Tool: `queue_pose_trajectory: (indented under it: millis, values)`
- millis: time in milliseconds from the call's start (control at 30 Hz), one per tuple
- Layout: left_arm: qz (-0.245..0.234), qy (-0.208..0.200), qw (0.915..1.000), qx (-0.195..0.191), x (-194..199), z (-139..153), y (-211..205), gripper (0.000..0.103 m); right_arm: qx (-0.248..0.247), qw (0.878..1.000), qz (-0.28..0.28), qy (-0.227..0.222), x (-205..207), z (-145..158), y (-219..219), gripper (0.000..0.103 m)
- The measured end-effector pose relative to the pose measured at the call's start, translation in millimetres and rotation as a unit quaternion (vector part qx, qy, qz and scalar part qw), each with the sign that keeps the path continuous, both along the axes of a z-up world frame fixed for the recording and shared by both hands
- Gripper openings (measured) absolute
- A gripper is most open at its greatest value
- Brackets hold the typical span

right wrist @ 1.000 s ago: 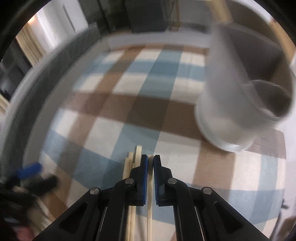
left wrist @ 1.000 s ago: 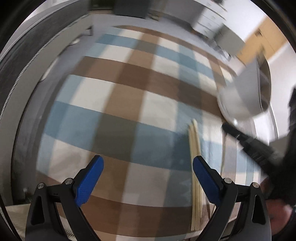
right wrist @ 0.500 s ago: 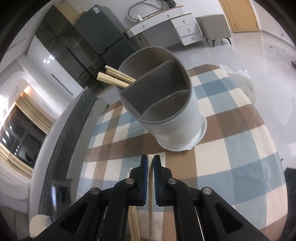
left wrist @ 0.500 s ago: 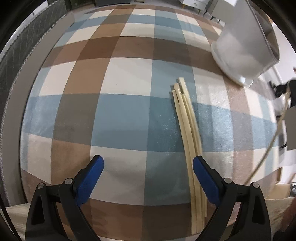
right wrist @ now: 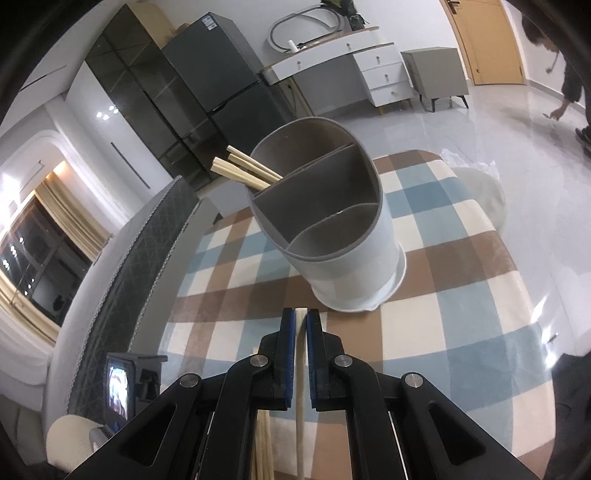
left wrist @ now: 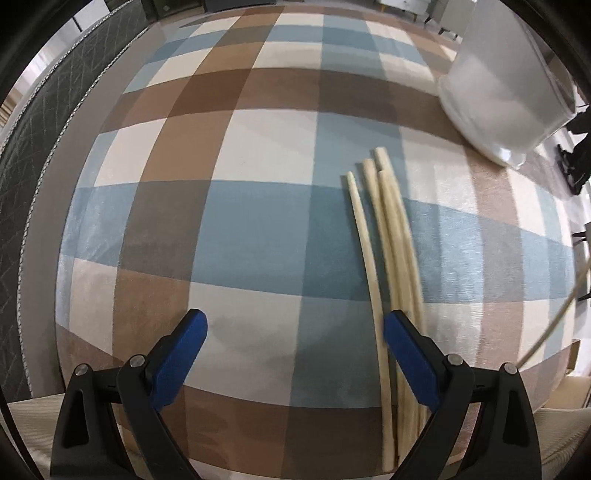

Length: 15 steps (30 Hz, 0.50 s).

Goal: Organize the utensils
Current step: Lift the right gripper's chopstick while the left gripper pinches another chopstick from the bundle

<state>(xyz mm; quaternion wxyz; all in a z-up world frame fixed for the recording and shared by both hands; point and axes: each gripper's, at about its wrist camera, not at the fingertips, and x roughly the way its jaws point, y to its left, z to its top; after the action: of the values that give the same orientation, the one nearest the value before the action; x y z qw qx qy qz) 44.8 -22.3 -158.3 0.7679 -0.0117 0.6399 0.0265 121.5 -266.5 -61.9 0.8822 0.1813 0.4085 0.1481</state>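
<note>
The right gripper [right wrist: 300, 321] is clenched on a single pale chopstick [right wrist: 300, 406], held raised just in front of the grey utensil holder [right wrist: 347, 254], which stands on the checked tablecloth [right wrist: 461, 321] toward its far edge. Three chopsticks [right wrist: 245, 170] lean out of the holder's rear compartment. The left gripper [left wrist: 295, 328] points down with jaws released, above four loose chopsticks [left wrist: 391, 258] lying side by side near the cloth's front edge

No readable text, brand, number or sign anywhere; small label high on the dark fridge [right wrist: 208, 25] too blurred.
</note>
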Motion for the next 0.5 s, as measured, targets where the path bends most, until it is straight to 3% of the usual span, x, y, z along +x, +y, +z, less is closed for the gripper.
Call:
queue_pose_trajectory:
  millis: [267, 467, 500]
  values:
    - [-0.002, -0.009, 1.0, -0.004, 3.8, 0.7, 6.5, 0.092, 0.001, 1.0, 0.004, -0.011, -3.4, 6.5, 2.0, 0.005]
    - [-0.013, -0.02, 0.9997, -0.01, 20.6, 6.3, 2.4, 0.059, 0.007, 1.0, 0.004, -0.008, -1.8, 5.4, 2.0, 0.005]
    - [-0.017, -0.02, 0.9996, -0.011, 25.8, 7.8, 0.7, 0.049, 0.007, 1.0, 0.004, -0.008, -1.7, 5.6, 2.2, 0.005]
